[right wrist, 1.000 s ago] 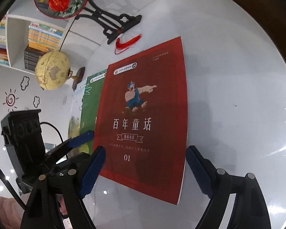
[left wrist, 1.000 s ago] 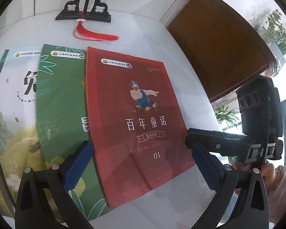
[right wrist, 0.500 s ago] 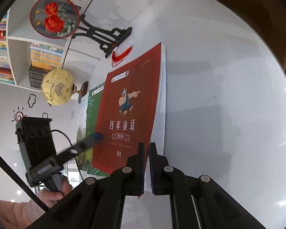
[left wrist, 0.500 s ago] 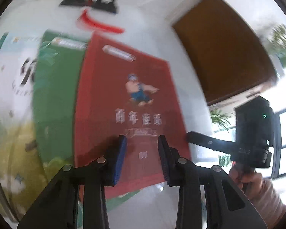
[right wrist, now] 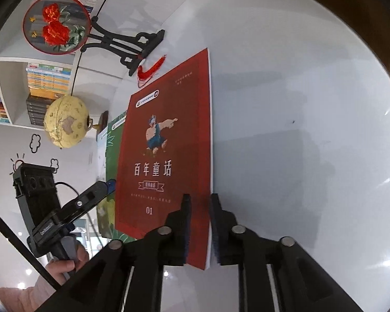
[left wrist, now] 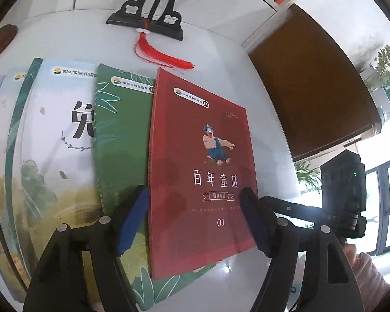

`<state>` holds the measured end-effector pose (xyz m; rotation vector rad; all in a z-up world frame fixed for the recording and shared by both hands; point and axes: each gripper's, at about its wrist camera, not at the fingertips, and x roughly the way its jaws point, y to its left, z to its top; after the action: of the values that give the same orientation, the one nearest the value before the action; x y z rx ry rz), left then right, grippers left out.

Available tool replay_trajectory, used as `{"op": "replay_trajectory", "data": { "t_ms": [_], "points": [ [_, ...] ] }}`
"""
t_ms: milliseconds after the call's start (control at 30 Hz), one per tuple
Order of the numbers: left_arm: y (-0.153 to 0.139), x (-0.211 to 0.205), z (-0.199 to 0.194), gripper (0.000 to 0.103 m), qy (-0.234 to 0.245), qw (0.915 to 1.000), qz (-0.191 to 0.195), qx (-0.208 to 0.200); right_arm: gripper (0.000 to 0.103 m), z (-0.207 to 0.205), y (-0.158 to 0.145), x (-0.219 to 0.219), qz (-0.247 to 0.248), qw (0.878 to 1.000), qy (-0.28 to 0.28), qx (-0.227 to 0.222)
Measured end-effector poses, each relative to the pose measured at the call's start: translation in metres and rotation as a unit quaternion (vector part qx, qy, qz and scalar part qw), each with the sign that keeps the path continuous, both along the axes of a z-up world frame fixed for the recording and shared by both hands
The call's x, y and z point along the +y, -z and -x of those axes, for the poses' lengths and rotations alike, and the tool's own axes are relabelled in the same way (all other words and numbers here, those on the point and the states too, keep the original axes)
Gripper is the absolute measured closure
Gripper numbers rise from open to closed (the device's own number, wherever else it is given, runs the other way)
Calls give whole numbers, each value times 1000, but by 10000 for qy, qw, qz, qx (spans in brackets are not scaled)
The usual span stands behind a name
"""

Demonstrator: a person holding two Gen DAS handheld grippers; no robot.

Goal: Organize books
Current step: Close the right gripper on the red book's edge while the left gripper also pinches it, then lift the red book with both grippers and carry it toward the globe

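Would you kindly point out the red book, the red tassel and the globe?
red book [left wrist: 200,166], left wrist view, middle of its front cover.
red tassel [left wrist: 161,56], left wrist view, its fringe on the table.
globe [right wrist: 65,122], right wrist view, middle of the yellow sphere.

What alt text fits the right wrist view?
A red book lies on a white table, its right edge between the right gripper's opening jaws. A green book lies underneath; a globe stands behind.

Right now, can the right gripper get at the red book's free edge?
Probably yes. The right gripper already straddles the red book at its right edge near the lower corner, jaws opening, with only bare table beside it.
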<state>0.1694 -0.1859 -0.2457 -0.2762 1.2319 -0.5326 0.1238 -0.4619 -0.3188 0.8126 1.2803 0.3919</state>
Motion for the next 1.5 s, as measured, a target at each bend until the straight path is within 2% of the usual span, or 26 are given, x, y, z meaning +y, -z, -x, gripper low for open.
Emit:
{"op": "replay_trajectory", "data": {
  "t_ms": [100, 200, 233, 300, 333, 367, 400, 433, 533, 567, 600, 633, 700, 800, 867, 1000, 1100, 1200, 1267, 1333, 1433, 1500],
  "points": [
    [1, -2, -5, 34, 99, 9999, -54, -20, 78, 4, -4, -3, -258, 9995, 79, -153],
    [1, 0, -8, 34, 21, 9999, 79, 144, 79, 11, -19, -8, -1057, 9913, 49, -787],
    [4, 1, -11, 34, -40, 9990, 288, 341, 79, 10, -24, -4, -916, 9921, -88, -857],
    [10, -1, -13, 42, 15, 9967, 572, 579, 82, 5, -27, 4, -97, 9964, -251, -801],
    [12, -6, -11, 45, 129, 9966, 540, 605, 95, 1, -24, 5, 5, 9970, -280, -726],
    [12, -10, -7, 45, 182, 9975, 440, 525, 98, -2, -19, 6, -27, 9978, -304, -586],
    [10, -13, -5, 45, 199, 9979, 425, 457, 98, -5, -15, 10, 33, 9982, -365, -467],
    [9, -12, -3, 46, 188, 9971, 586, 446, 98, -6, -13, 15, 196, 9976, -474, -458],
    [12, -15, -6, 58, 129, 9927, 1007, 646, 98, -7, -14, 29, 459, 9951, -727, -486],
    [13, -19, -7, 58, 141, 9932, 951, 658, 98, -6, -14, 30, 481, 9953, -696, -472],
    [13, -24, -8, 58, 159, 9957, 678, 603, 98, -8, -13, 30, 494, 9953, -674, -481],
    [12, -28, -8, 62, 171, 9984, 219, 496, 98, -8, -13, 31, 528, 9951, -672, -496],
    [9, -26, -5, 62, 65, 9984, 104, 548, 98, -8, -12, 29, 519, 9956, -624, -467],
    [6, -23, 4, 49, 171, 9970, -90, 755, 99, -5, -13, 24, 434, 9974, -492, -293],
    [7, -23, 13, 49, 330, 9957, -214, 836, 99, -2, -15, 27, 525, 9965, -574, -295],
    [11, -22, 45, 49, 565, 9921, -140, 1112, 99, 12, -18, 26, 726, 9932, -869, -281],
    [17, -28, 69, 49, 761, 9878, -185, 1348, 99, 22, -23, 31, 1027, 9859, -1283, -306],
    [33, -34, 78, 49, 791, 9842, -492, 1504, 99, 33, -24, 31, 1146, 9805, -1569, -287],
    [37, -36, 75, 48, 742, 9847, -235, 1562, 99, 41, -25, 32, 1256, 9755, -1787, -282],
    [38, -41, 75, 47, 806, 9842, -168, 1566, 99, 46, -25, 32, 1291, 9724, -1925, -271],
    [37, -47, 74, 41, 771, 9861, 84, 1472, 99, 52, -25, 32, 1351, 9681, -2094, -268],
    [35, -47, 71, 44, 666, 9882, 182, 1368, 99, 53, -24, 31, 1336, 9688, -2070, -260]
  ]
}}
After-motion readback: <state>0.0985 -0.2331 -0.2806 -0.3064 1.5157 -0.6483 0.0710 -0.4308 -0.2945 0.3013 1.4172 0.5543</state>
